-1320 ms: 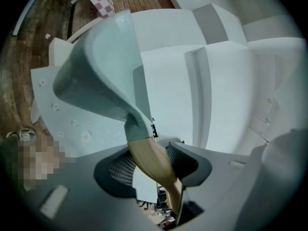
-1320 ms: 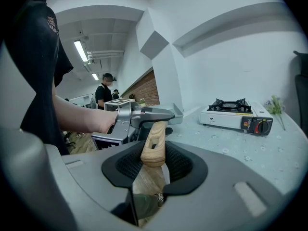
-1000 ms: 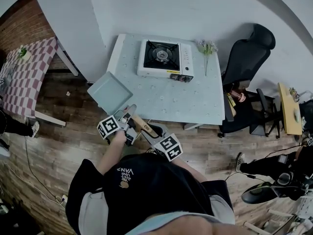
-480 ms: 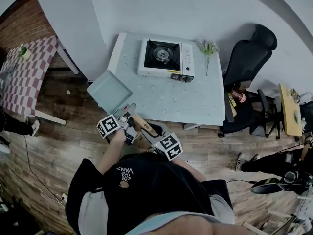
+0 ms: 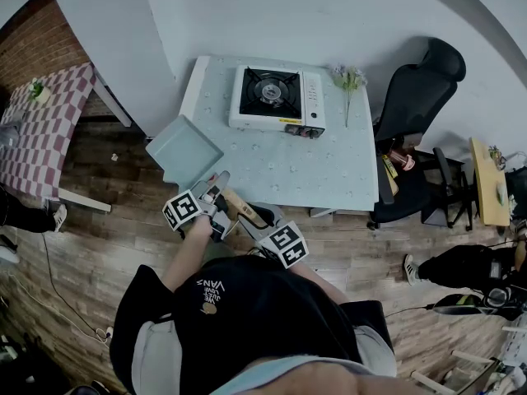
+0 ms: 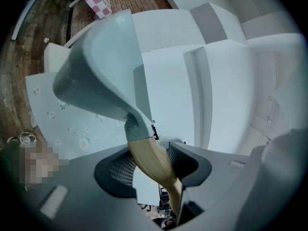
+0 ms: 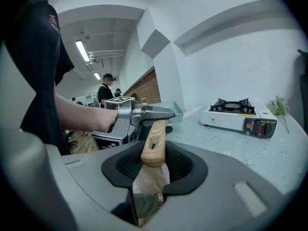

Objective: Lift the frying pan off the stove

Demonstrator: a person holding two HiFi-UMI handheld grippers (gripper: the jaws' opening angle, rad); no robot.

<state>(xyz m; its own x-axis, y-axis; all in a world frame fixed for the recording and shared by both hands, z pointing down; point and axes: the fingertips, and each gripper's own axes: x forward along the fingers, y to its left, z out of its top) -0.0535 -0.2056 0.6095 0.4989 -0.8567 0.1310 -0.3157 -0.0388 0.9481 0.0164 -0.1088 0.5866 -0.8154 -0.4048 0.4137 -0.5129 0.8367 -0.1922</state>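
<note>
The frying pan (image 5: 183, 151) is square and pale blue-green, with a light wooden handle (image 5: 239, 208). It hangs in the air over the table's near left corner, away from the stove (image 5: 276, 99). Both grippers are shut on the handle. My left gripper (image 5: 219, 189) clamps it close to the pan, whose wall (image 6: 103, 76) fills the left gripper view above the handle (image 6: 150, 159). My right gripper (image 5: 252, 218) holds the handle's free end (image 7: 154, 146); in the right gripper view the left gripper (image 7: 140, 114) shows just ahead of it. The stove's burner (image 7: 235, 105) is bare.
The white stove stands at the back of the pale flowered table (image 5: 329, 171), with a sprig of flowers (image 5: 347, 81) to its right. A black office chair (image 5: 420, 97) stands right of the table and a checkered table (image 5: 45, 122) at far left. A white wall runs behind.
The pan and both grippers hold their place. Only a person's legs at the far right edge of the head view have shifted.
</note>
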